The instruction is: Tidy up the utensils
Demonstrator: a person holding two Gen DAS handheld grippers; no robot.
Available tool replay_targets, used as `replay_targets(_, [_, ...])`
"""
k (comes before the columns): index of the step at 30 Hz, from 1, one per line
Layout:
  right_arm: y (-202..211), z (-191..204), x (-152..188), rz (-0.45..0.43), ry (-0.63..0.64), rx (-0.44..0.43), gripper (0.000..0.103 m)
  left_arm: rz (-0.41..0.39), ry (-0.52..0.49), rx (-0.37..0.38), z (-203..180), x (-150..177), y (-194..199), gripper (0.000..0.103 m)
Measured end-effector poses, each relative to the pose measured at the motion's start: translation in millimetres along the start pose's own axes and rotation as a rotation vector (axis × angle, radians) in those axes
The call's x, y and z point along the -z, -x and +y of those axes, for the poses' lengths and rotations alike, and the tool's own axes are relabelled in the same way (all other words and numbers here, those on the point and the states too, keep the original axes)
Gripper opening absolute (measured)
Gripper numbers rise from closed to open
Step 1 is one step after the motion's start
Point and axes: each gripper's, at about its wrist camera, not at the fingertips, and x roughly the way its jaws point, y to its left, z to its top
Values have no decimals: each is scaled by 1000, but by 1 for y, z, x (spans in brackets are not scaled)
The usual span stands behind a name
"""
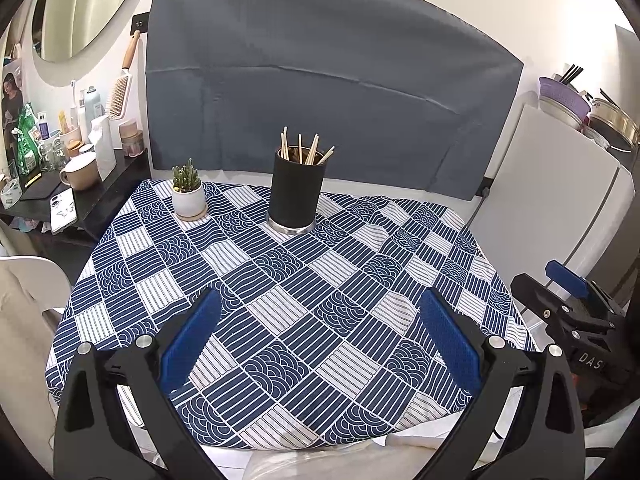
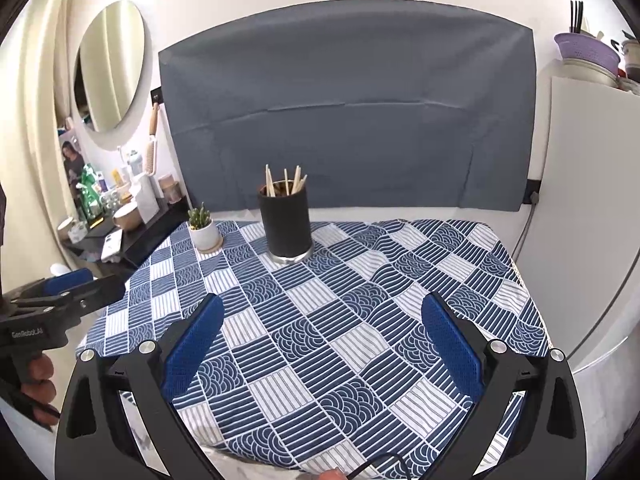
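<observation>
A black cylindrical holder (image 1: 295, 189) (image 2: 285, 224) stands upright at the back of the table and holds several wooden chopsticks (image 1: 305, 148) (image 2: 285, 181). My left gripper (image 1: 320, 300) is open and empty over the near part of the tablecloth, well short of the holder. My right gripper (image 2: 323, 304) is open and empty too, over the near part of the cloth. The right gripper shows at the right edge of the left wrist view (image 1: 568, 300). The left one shows at the left edge of the right wrist view (image 2: 60, 292).
A blue-and-white patterned cloth (image 1: 304, 280) (image 2: 360, 292) covers the table. A small potted succulent (image 1: 188, 190) (image 2: 204, 226) stands left of the holder. A cluttered dark shelf (image 1: 60, 176) is at the left, a white fridge (image 1: 560, 200) at the right, a grey cloth (image 1: 320, 80) behind.
</observation>
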Motion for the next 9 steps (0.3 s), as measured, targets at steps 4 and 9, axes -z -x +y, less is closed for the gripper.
replay_targets(4, [1, 0, 1, 3, 6, -8, 95, -6, -3, 0, -1, 0, 1, 97])
replay_targets(9, [6, -4, 1, -10, 4, 3, 95, -9, -5, 23, -5, 2, 2, 97])
